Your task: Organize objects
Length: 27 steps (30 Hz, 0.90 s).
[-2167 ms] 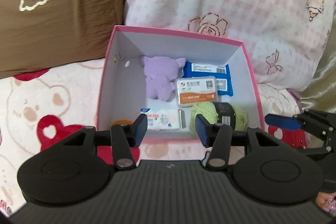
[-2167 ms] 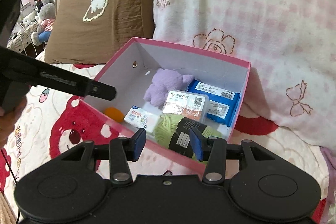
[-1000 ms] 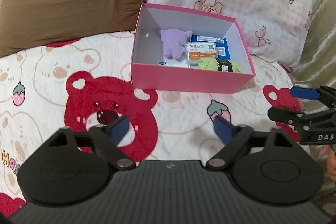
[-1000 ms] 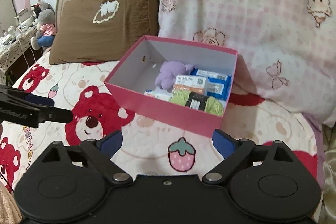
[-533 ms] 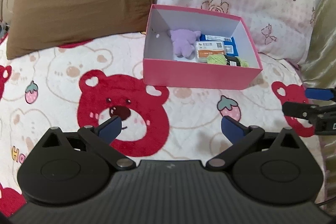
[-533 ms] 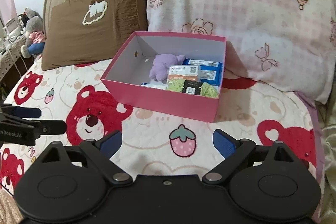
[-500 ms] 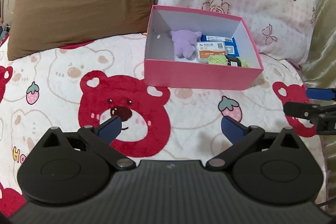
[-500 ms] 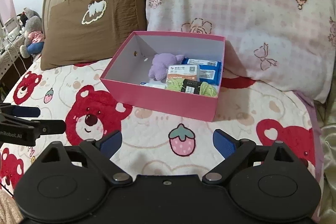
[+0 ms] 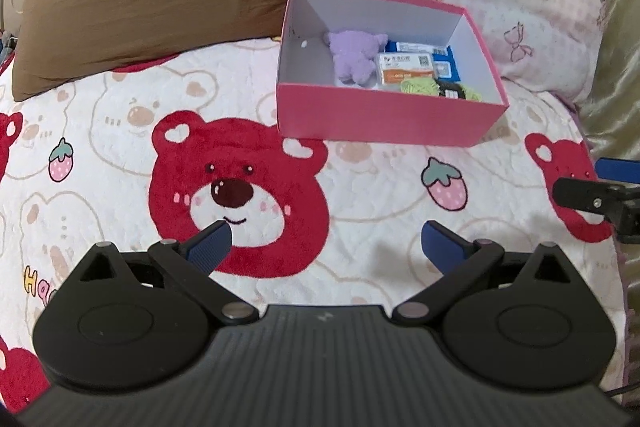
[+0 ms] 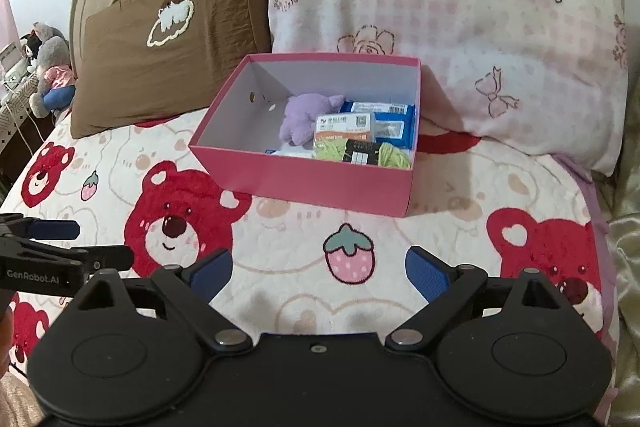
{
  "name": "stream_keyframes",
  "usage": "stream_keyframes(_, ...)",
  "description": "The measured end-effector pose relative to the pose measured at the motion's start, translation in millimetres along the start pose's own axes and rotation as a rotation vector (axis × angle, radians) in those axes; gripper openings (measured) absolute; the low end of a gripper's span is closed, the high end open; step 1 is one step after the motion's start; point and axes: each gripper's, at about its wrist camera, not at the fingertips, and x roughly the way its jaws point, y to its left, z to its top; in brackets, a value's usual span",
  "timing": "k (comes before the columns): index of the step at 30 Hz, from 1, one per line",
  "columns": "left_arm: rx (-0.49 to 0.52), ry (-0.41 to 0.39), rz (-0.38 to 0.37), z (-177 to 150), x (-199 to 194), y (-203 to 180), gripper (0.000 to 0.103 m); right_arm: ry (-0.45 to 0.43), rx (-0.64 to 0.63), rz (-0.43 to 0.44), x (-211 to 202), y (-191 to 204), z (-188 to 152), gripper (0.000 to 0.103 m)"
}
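Both tools hang well short of the pink box [image 9: 384,123], over the bear-print bedspread [image 9: 120,131]. The left gripper [image 9: 326,247] has its jaws spread wide with nothing between them; the right gripper [image 10: 318,273] stands just as wide and empty. Inside the box sit a purple plush toy [image 10: 300,119], an orange-and-white packet [image 10: 344,129], a blue packet [image 10: 386,119] and a skein of green yarn [image 10: 362,153], packed toward its right end. Behind the box lean a brown pillow [image 10: 168,47] and a pink checked pillow [image 10: 440,7].
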Motion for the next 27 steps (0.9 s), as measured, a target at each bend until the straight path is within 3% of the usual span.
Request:
stream_keyframes(7, 0.028, 0.022, 0.022, -3, 6, 0, 0.103, 0.01, 0.052, -0.02, 0, -1, -5, 0.096)
stream_keyframes(27, 0.027, 0.028, -0.017, -2, -2, 18, 0.103, -0.027, -0.004, -0.116, -8, 22, -17, 0.096)
